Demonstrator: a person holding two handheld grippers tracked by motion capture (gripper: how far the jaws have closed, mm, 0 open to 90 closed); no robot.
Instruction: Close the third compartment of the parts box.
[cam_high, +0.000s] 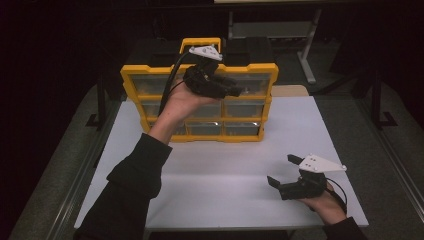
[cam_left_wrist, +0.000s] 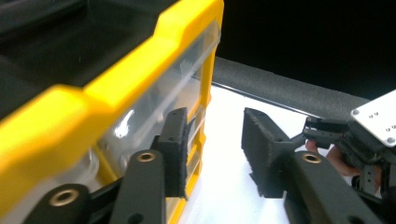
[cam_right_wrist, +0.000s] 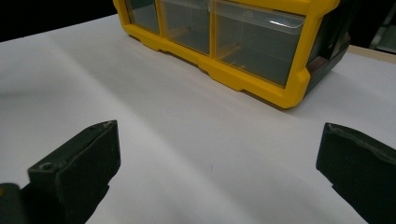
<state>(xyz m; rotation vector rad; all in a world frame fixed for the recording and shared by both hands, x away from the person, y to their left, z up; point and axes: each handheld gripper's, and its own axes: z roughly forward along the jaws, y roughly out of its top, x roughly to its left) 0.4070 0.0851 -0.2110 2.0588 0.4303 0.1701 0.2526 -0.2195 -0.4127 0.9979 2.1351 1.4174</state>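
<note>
Left gripper (cam_high: 235, 86) fingers (cam_left_wrist: 175, 149) spread, empty, just beside organizer (cam_high: 150, 82) top drawer (cam_left_wrist: 154, 112); right gripper (cam_high: 282, 175) fingers (cam_right_wrist: 79, 168) spread near worktop (cam_high: 220, 175) front-right corner.

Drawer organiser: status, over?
Left gripper open at yellow drawer organiser front, nothing held. Right gripper open, low over white table. Nothing in the way.
</note>
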